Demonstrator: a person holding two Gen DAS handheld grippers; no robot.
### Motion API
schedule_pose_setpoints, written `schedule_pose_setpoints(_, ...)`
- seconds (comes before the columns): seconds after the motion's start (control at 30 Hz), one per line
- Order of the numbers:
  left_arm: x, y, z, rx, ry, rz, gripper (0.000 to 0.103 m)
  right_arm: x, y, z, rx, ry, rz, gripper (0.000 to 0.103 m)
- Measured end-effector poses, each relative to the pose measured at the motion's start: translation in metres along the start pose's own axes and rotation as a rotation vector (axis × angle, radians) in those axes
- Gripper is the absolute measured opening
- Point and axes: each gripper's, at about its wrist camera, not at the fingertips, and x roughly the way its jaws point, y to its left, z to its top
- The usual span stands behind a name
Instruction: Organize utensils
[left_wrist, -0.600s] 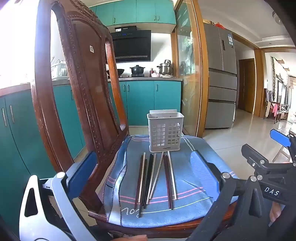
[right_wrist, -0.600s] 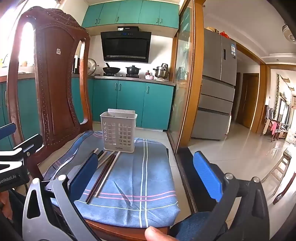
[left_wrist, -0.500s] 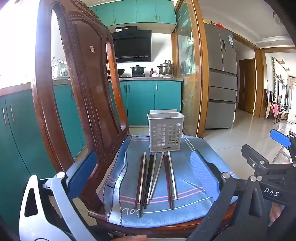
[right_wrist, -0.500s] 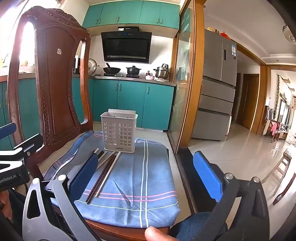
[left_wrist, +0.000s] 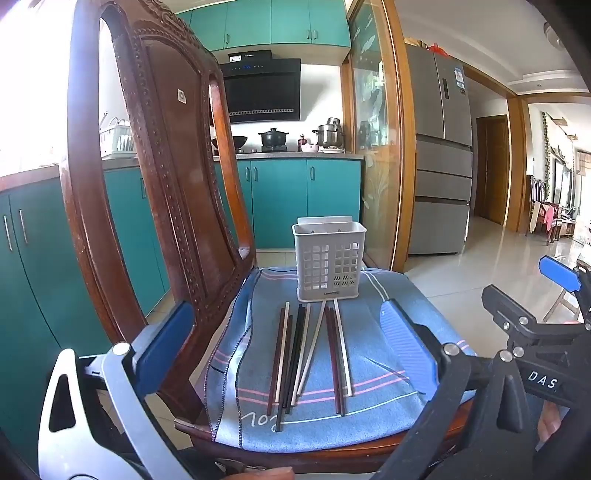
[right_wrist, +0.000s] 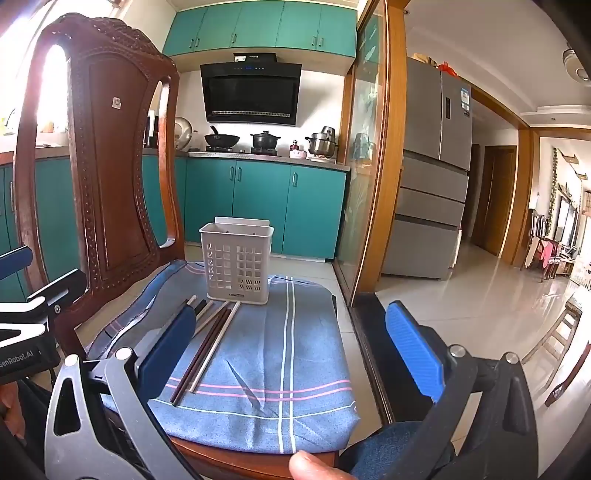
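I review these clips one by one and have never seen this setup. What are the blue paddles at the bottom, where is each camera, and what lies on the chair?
No robot here: a person holds a hand-operated gripper in each hand, with a fisheye camera on each looking forward between its two blue fingers. One picture is the left gripper, the other the right gripper; each also shows part of the other at its edge. Both are open and hold nothing. Ahead is a wooden chair with a blue cloth over the seat. On the cloth stands a white slotted utensil holder, and in front of it lie loose chopsticks, dark and pale ones, roughly side by side.
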Motion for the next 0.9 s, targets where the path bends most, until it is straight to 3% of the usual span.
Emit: schedule_pose_setpoints(0.9,-0.0022,-0.0034,0.0023,0.003,-0.005,-0.003,0.100,-0.0059,-0.0025,0.0018,0.008,-0.022,-0.008,0.100)
